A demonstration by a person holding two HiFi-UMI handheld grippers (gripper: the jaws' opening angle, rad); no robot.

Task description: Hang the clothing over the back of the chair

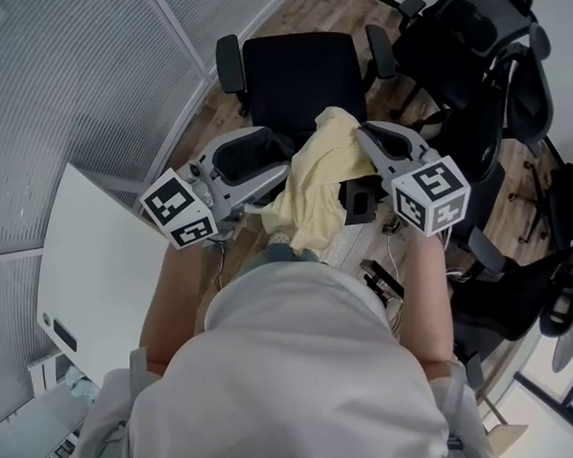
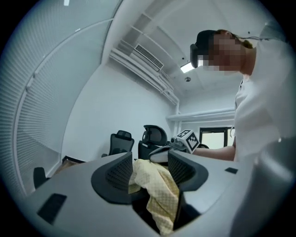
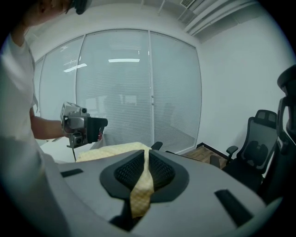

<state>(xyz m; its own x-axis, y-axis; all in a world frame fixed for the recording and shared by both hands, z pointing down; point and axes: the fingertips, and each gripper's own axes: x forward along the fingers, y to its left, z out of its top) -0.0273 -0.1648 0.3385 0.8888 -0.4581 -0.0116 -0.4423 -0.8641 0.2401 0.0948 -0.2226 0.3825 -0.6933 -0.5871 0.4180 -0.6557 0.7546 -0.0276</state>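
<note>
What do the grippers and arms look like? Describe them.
The left gripper and right gripper are smooth grey shells with black ribbed pads inside the jaws. Each carries a white cube printed with black square markers. The person wears a white short-sleeved shirt; forearms bare.

Left hand-held gripper (image 1: pixel 274 188), right hand-held gripper (image 1: pixel 364 139) hold yellow clothing (image 1: pixel 315 180) before chair (image 1: pixel 295 73)
</note>
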